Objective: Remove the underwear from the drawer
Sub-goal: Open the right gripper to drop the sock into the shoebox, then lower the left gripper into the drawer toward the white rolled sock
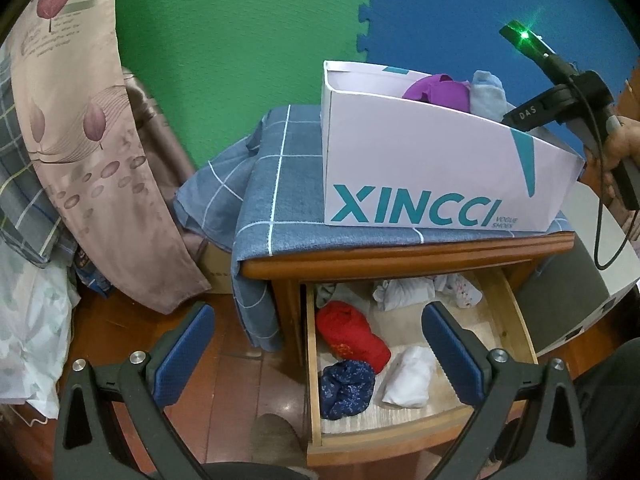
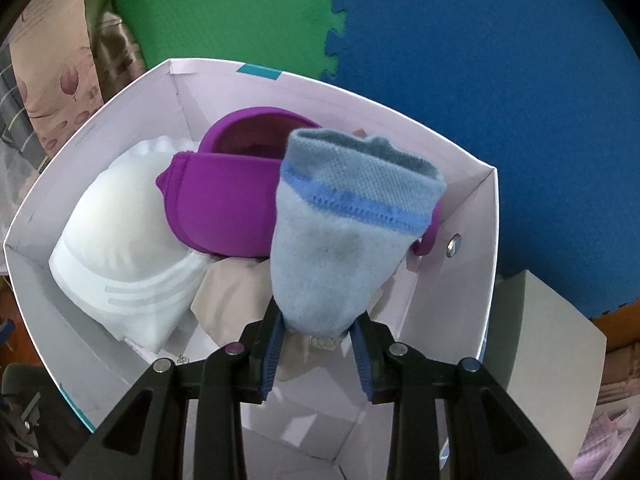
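The wooden drawer (image 1: 516,308) stands pulled open. In it lie a red garment (image 1: 352,336), a dark blue patterned one (image 1: 348,384), a folded white one (image 1: 408,376) and pale pieces at the back (image 1: 404,292). My left gripper (image 1: 318,316) hangs open above the drawer, holding nothing. My right gripper (image 2: 318,322) is shut on a light blue knitted garment (image 2: 352,240) and holds it over the white XINCCI box (image 2: 460,184). A purple bra (image 2: 224,204) and a white bra (image 2: 120,232) lie in the box. In the left wrist view the blue garment (image 1: 486,90) pokes above the box (image 1: 400,168).
The box stands on a blue checked cloth (image 1: 280,184) over the nightstand (image 1: 400,256). A patterned pillow (image 1: 80,120) and bedding lie to the left. A white case (image 1: 600,240) sits to the right. Green and blue foam mats line the wall. The floor (image 1: 240,372) is wood.
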`<state>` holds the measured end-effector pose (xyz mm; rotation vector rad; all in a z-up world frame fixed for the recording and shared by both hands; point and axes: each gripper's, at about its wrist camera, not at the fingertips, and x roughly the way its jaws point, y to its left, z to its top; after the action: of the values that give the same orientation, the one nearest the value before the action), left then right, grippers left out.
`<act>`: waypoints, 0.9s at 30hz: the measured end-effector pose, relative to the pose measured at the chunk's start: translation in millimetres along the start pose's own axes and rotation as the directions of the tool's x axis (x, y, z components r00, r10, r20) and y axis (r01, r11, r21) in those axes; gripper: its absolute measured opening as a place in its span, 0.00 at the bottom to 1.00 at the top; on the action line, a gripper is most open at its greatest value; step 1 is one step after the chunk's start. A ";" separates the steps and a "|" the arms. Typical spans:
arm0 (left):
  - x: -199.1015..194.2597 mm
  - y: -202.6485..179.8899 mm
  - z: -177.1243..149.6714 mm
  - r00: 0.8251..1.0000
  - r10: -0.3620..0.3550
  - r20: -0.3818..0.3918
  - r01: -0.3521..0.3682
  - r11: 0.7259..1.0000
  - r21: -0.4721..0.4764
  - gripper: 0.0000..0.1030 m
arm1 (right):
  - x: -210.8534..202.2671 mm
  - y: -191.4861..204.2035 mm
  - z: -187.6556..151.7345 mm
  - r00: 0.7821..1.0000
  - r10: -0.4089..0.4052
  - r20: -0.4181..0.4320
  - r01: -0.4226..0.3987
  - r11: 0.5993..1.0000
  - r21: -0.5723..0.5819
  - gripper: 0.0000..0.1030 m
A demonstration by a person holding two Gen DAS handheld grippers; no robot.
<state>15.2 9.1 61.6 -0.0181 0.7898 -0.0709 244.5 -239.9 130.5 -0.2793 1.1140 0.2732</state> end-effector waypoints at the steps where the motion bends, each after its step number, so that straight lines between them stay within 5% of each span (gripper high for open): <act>1: 0.1 0.1 -0.1 1.000 0.000 -0.002 0.000 1.000 0.000 1.00 | -0.3 -0.1 0.0 1.000 -0.002 0.007 0.002 1.000 0.004 0.32; 6: -0.1 0.7 -0.6 1.000 -0.004 -0.004 0.004 1.000 0.002 1.00 | -5.9 0.7 -1.4 0.998 -0.011 0.054 0.009 0.999 0.043 0.41; 13: 4.6 1.9 0.3 1.000 -0.010 -0.028 0.010 1.000 -0.001 1.00 | -46.8 -16.6 -15.2 0.970 0.040 0.238 -0.071 0.990 0.123 0.49; 15: 6.8 1.2 0.5 0.999 -0.014 -0.036 0.014 1.000 0.003 1.00 | -68.9 -23.8 -32.1 0.939 0.059 0.339 -0.116 0.982 0.150 0.49; 17: 7.6 -0.1 0.0 0.999 -0.012 -0.042 0.012 1.000 0.011 1.00 | -92.6 -31.6 -60.6 0.885 0.082 0.458 -0.184 0.966 0.182 0.52; 22: 12.0 -8.2 -1.3 0.997 -0.032 -0.076 0.036 0.998 0.051 1.00 | -112.3 -60.3 -151.4 0.767 0.142 0.626 -0.392 0.875 0.282 0.76; 24: 14.8 -13.2 -2.2 0.994 -0.045 -0.101 0.053 0.996 0.076 1.00 | -102.5 -78.3 -195.5 0.753 0.141 0.643 -0.463 0.808 0.364 0.77; 27: 18.6 -23.8 -5.4 0.990 -0.057 -0.131 0.073 0.990 0.122 1.00 | -81.3 -99.9 -244.5 0.768 0.097 0.633 -0.494 0.718 0.490 0.77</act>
<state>23.1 -15.8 45.7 0.0812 0.9113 -0.1853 40.9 -425.7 111.4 0.5977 0.5801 0.2390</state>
